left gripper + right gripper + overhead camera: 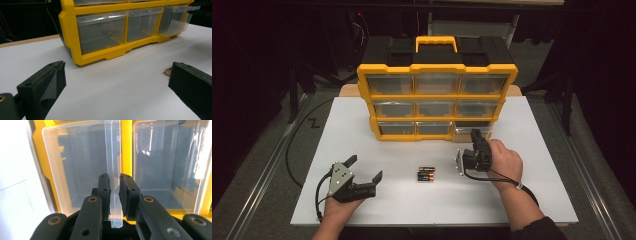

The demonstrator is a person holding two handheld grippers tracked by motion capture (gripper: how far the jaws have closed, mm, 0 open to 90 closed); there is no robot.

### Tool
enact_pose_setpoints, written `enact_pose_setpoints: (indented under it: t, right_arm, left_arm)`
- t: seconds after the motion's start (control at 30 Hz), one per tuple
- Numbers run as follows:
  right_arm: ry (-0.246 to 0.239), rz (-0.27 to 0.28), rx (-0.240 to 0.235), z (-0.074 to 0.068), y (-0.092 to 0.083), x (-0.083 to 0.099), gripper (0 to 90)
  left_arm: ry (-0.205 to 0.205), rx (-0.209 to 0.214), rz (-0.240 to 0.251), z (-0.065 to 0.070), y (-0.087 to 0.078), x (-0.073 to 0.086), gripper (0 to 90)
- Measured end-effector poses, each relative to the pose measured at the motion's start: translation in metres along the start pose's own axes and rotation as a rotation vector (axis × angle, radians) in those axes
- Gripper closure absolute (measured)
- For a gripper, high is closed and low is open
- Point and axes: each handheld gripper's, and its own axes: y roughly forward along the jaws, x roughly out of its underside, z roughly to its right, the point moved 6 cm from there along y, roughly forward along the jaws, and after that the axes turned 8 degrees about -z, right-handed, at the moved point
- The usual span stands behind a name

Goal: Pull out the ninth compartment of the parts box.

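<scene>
Dark curtains ring a white bench (362,125) that carries a yellow cabinet (437,70) of nine clear drawers at 12 o'clock. The right tool (475,134) sits at the cabinet's bottom row, 5 o'clock corner, its jaws narrowed onto the thin clear pull tab (113,185) of the drawer (175,21) there; that drawer stands partly out of its slot. The left tool (364,169) rests on the bench at 7 o'clock, jaws wide and holding nothing. Batteries (425,175) lie near the middle of the bench, between the two tools.

The grip looks like the weak point: the tab is slick, narrow plastic and the pads catch only a strip of it, so a pull off the drawer's axis could let it slip out or flex the tab. A hard tug might drag the light cabinet forward, since nothing braces it. Pulled too far, the drawer could leave its slot and tip down onto the bench.
</scene>
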Motion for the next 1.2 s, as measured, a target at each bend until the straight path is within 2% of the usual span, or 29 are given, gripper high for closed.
enact_pose_setpoints:
  t: [0.2, 0.23, 0.37, 0.4, 0.57, 0.63, 0.73, 0.9, 1.0, 1.2]
  right_arm:
    - [-0.016, 0.005, 0.003, 0.0001, -0.0032, 0.0014, 80.3]
    - [-0.015, -0.001, -0.01, -0.0004, -0.0037, 0.0018, 80.2]
    - [0.001, 0.006, -0.02, -0.003, -0.0053, 0.0016, 75.9]
    - [-0.032, 0.015, -0.01, -0.0013, -0.0058, 0.0003, 72.8]
    - [-0.04, 0.015, -0.016, 0.0007, -0.0048, -0.0001, 66.4]
    - [-0.035, -0.003, -0.028, 0.0018, -0.0047, 0.0007, 63.9]
    - [-0.059, -0.01, -0.034, 0.0054, -0.0038, 0.0003, 63.9]
    - [-0.085, -0.028, -0.065, 0.0032, -0.0001, -0.0006, 65.1]
    - [-0.091, -0.021, -0.051, 0.0018, 0.0018, -0.0016, 68.4]
    - [-0.095, -0.036, -0.051, 0.0027, 0.0037, -0.0013, 74.6]
  left_arm:
    - [-0.001, 0.002, 0.0, -0.0002, 0.0004, 0.0001, 1.9]
    - [-0.001, 0.003, -0.001, -0.0002, 0.0003, 0.0001, 1.9]
    - [-0.002, 0.004, 0.0, -0.0002, 0.0002, 0.0001, 1.9]
    - [-0.002, 0.004, 0.001, -0.0002, 0.0001, -0.0001, 1.9]
    - [-0.006, 0.003, 0.002, -0.0007, -0.0002, 0.0, 1.9]
    - [-0.004, 0.004, 0.002, -0.0007, -0.0005, -0.0001, 1.9]
    - [-0.005, 0.003, 0.003, -0.0008, -0.0007, -0.0001, 1.9]
    - [-0.007, 0.003, 0.006, -0.0009, -0.001, -0.0003, 1.9]
    - [-0.008, 0.003, 0.009, -0.001, -0.0009, -0.0006, 1.9]
    - [-0.009, 0.004, 0.009, -0.0013, -0.0009, -0.0005, 1.9]
